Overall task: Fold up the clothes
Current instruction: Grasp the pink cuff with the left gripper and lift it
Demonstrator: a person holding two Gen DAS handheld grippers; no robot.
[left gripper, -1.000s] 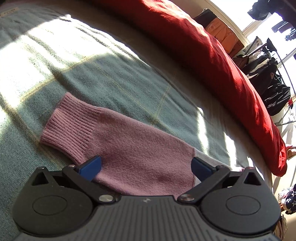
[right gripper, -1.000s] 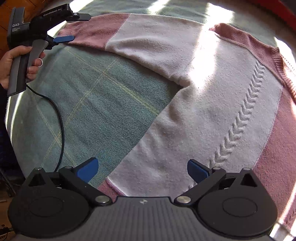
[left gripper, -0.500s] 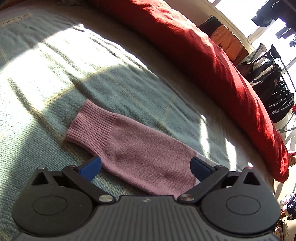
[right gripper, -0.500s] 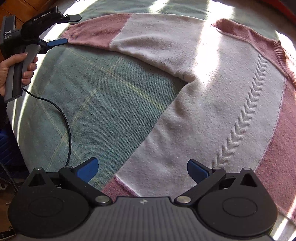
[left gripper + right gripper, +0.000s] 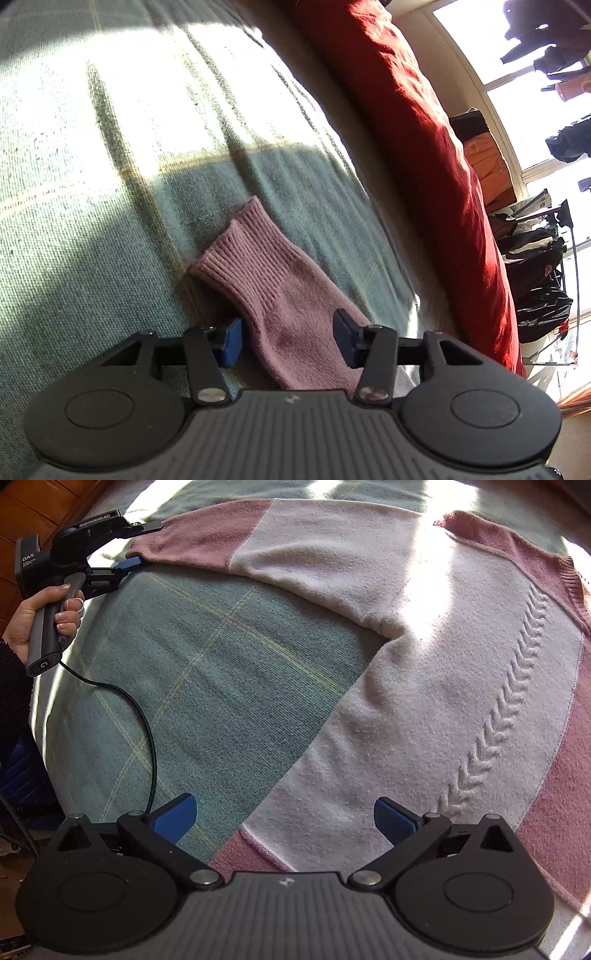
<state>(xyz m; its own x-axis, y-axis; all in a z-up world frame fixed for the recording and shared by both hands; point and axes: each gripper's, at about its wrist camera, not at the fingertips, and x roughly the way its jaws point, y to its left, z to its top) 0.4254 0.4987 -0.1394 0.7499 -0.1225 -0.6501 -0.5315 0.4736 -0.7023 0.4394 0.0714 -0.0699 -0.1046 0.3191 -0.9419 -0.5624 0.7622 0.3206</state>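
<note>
blanket (image 5: 92, 184): green-grey weave, thin yellow check lines, sun patches, covers bed
red duvet (image 5: 424, 122): bunched along far bed edge
window (image 5: 509, 55): bright, dark clothes hanging in front
orange box (image 5: 491, 166): by window
black bags (image 5: 535, 280): beside bed
wood floor (image 5: 33, 502): past bed corner

Bed covered with a green checked blanket (image 5: 92, 206), sunlit in patches. Red duvet (image 5: 424, 122) along its far edge. Bright window (image 5: 517, 62) at far right; dark garments on a rack (image 5: 539, 280) below. Wooden floor (image 5: 33, 506) at left.

"das" on left hand-held gripper (image 5: 142, 546)
</note>
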